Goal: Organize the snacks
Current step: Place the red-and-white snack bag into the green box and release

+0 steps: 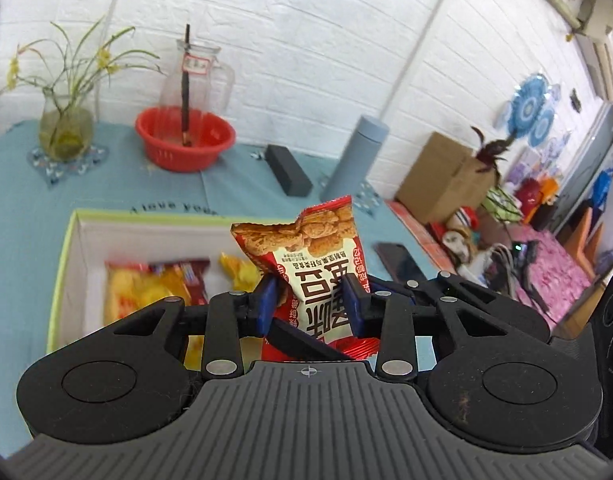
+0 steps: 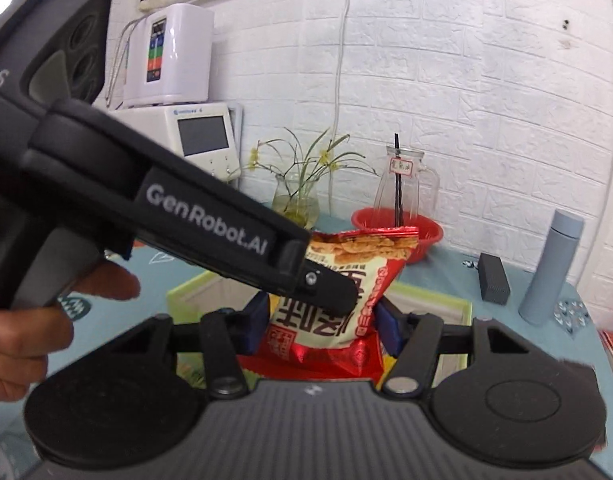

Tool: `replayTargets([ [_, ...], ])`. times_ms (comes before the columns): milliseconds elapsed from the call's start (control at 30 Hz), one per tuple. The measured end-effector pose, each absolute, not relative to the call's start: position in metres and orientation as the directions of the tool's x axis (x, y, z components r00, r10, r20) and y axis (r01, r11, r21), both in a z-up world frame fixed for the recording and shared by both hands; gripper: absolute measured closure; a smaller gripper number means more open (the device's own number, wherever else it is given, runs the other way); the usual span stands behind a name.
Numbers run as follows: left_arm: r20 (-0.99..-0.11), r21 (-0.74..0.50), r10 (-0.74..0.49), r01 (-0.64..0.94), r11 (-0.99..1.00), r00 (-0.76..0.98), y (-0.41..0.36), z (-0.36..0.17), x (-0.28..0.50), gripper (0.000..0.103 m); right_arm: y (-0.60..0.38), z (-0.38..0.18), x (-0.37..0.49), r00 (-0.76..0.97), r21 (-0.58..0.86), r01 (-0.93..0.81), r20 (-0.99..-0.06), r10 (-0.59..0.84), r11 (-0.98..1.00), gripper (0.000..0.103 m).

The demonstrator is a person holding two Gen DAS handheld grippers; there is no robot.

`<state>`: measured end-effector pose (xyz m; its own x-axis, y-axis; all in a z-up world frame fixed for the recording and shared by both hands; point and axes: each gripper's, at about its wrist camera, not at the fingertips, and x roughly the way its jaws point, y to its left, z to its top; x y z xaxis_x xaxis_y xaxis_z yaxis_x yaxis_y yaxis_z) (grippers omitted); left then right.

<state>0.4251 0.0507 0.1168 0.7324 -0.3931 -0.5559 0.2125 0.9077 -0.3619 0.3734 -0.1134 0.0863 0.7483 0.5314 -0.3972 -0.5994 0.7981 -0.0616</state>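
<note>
A red-and-white biscuit bag [image 1: 318,256] stands upright between the blue pads of my left gripper [image 1: 310,300], which is shut on its pinched middle. It hangs above a white box with a green rim [image 1: 72,248] that holds yellow snack bags [image 1: 146,288]. In the right wrist view a bag of the same look [image 2: 370,276] sits between the pads of my right gripper [image 2: 322,320], which press on its sides. The left gripper's black finger [image 2: 330,292] crosses this bag's front. Whether both views show one bag I cannot tell.
On the teal tablecloth behind the box stand a red basket [image 1: 184,140] with a glass jug, a plant vase [image 1: 66,128], a black case [image 1: 288,170] and a blue flask [image 1: 356,156]. A phone [image 1: 400,258] lies at the right. A person's hand [image 2: 22,340] holds the left gripper.
</note>
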Motion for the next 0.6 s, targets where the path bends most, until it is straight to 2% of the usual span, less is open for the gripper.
replayTargets([
  [200, -0.627, -0.347, -0.358, 0.163, 0.924, 0.692, 0.059, 0.077, 0.490, 0.090, -0.097, 0.063, 0.453, 0.701, -0.043, -0.621, -0.476, 0.530, 0.783, 0.038],
  [300, -0.654, -0.351, -0.350, 0.141, 0.926, 0.671, 0.063, 0.055, 0.504, 0.080, -0.093, 0.042, 0.475, 0.667, -0.009, -0.630, -0.518, 0.535, 0.777, 0.037],
  [400, -0.641, -0.322, -0.317, 0.130, 0.938, 0.699, 0.065, 0.058, 0.496, 0.068, -0.095, 0.036, 0.476, 0.659, 0.007, -0.628, -0.527, 0.536, 0.778, 0.035],
  [467, -0.609, -0.276, -0.284, 0.138, 0.951, 0.741, 0.061, 0.070, 0.479, 0.055, -0.104, 0.045, 0.466, 0.683, -0.004, -0.619, -0.498, 0.535, 0.786, 0.029],
  [600, -0.545, -0.202, -0.240, 0.152, 0.967, 0.804, 0.051, 0.093, 0.434, 0.043, -0.127, 0.071, 0.425, 0.743, -0.023, -0.590, -0.409, 0.530, 0.807, 0.011],
])
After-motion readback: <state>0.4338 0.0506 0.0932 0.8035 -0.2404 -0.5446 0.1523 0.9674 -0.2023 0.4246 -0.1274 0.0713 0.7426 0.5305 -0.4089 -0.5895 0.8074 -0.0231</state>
